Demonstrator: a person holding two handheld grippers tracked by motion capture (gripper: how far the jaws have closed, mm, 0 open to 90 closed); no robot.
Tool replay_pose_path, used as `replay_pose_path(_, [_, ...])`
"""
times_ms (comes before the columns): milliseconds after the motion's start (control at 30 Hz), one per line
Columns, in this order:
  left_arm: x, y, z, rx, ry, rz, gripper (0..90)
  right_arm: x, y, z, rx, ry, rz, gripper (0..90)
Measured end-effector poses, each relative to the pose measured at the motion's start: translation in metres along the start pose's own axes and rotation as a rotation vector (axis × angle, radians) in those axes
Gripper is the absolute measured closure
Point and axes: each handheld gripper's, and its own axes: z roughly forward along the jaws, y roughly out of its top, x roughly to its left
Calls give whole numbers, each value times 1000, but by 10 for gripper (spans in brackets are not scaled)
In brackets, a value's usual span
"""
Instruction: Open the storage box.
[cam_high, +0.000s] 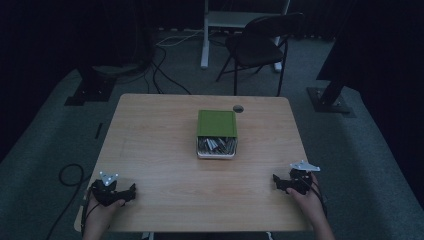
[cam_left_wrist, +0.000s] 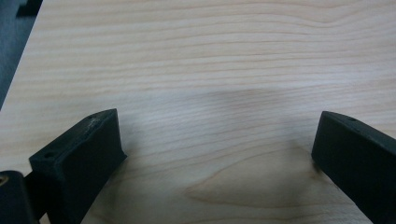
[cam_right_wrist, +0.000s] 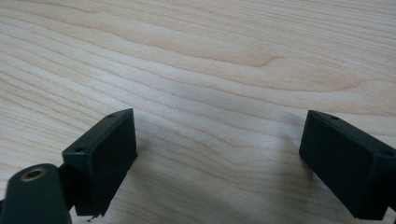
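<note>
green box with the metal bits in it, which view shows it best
The high view: the green box sits mid-table, its lid slid back so the silvery contents show at the near end. The left gripper view and right gripper view look at bare wood of the table between open jaws, so they tell nothing about the box.

One table (cam_high: 160, 150), one green box (cam_high: 216, 123), one chair (cam_high: 260, 45), two grippers: left gripper (cam_high: 131, 191), right gripper (cam_high: 276, 181).

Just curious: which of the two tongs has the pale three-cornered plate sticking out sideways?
The right tongs; its plate juts sideways, while the left tongs' plate lies flat on top.
</note>
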Motion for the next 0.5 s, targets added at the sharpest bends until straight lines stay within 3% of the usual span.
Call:
replay_pose_path(233, [-11,3,1,-7,-28,89,25,0,0,0,0,0,0,107])
replay_pose_path(500, [-24,6,2,-34,-75,138,25,0,0,0,0,1,-1,107])
